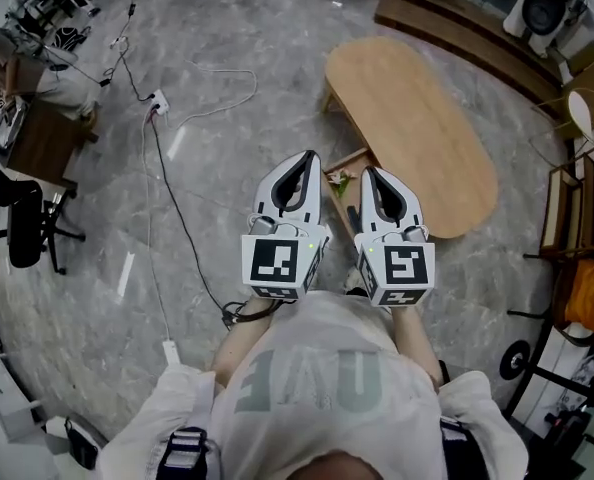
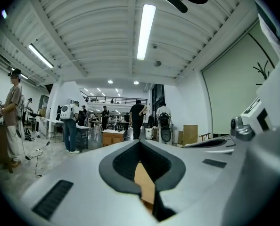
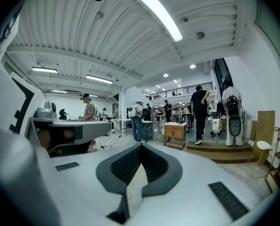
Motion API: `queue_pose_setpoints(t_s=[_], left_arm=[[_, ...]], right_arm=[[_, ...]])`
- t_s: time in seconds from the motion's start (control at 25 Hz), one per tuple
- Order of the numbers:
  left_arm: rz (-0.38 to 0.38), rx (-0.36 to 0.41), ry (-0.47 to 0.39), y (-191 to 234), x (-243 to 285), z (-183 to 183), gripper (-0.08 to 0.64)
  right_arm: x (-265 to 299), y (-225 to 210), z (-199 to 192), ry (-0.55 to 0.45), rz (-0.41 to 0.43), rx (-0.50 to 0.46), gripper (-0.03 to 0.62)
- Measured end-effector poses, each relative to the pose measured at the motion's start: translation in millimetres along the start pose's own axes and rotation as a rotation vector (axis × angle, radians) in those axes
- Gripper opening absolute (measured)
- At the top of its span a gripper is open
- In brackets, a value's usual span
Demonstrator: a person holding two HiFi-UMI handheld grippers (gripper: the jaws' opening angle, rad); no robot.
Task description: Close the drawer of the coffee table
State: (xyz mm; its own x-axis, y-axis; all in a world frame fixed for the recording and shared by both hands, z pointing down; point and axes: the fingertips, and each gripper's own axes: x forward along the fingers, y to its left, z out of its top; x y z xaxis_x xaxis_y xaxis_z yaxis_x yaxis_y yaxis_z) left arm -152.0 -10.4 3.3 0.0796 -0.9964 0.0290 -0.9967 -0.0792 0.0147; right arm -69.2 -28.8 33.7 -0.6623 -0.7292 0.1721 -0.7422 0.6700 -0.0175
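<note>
Head view: two grippers, held side by side in front of the person's chest. Left gripper point(image 1: 305, 158) has its fingers pressed together with nothing between them, and the right gripper point(image 1: 369, 173) is the same. One low oval wooden desk point(image 1: 417, 118) stands on the grey marbled floor point(image 1: 227, 148). Its one drawer point(image 1: 343, 176) is pulled out toward the person, just beyond the fingertips. Both grippers hide most of it, and its contents are hard to make out. One white power strip point(image 1: 158, 100) lies on the floor at left.

Left gripper view: fingers meet tip to tip, with a sliver of wood colour showing through the gap. Open hall, ribbed ceiling point(image 2: 107, 41), distant people point(image 2: 138, 119) too small to count.

Right gripper view: fingers closed and empty, same hall.
</note>
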Motion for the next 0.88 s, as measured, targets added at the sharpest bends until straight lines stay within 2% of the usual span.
queue_pose_setpoints(t_s=[0.32,0.6,0.76,0.88], left_arm=[[0.021,0.013,0.0,-8,13,0,0.008],[0.003,0.048,-0.016,-5,32,-16,0.008],[-0.007,0.027,0.034,-1,51,-66,0.008],[-0.073,0.001,0.133,-6,70,-130,0.008]], right_arm=[[3,-17,3,-0.021,0.032,-0.002,0.006],[18,-31,-3,-0.041,0.038,-0.036,0.005],[37,-47,-37,-0.006,0.041,-0.086,0.006],[52,-64,-81,0.04,0.043,-0.049,0.006]])
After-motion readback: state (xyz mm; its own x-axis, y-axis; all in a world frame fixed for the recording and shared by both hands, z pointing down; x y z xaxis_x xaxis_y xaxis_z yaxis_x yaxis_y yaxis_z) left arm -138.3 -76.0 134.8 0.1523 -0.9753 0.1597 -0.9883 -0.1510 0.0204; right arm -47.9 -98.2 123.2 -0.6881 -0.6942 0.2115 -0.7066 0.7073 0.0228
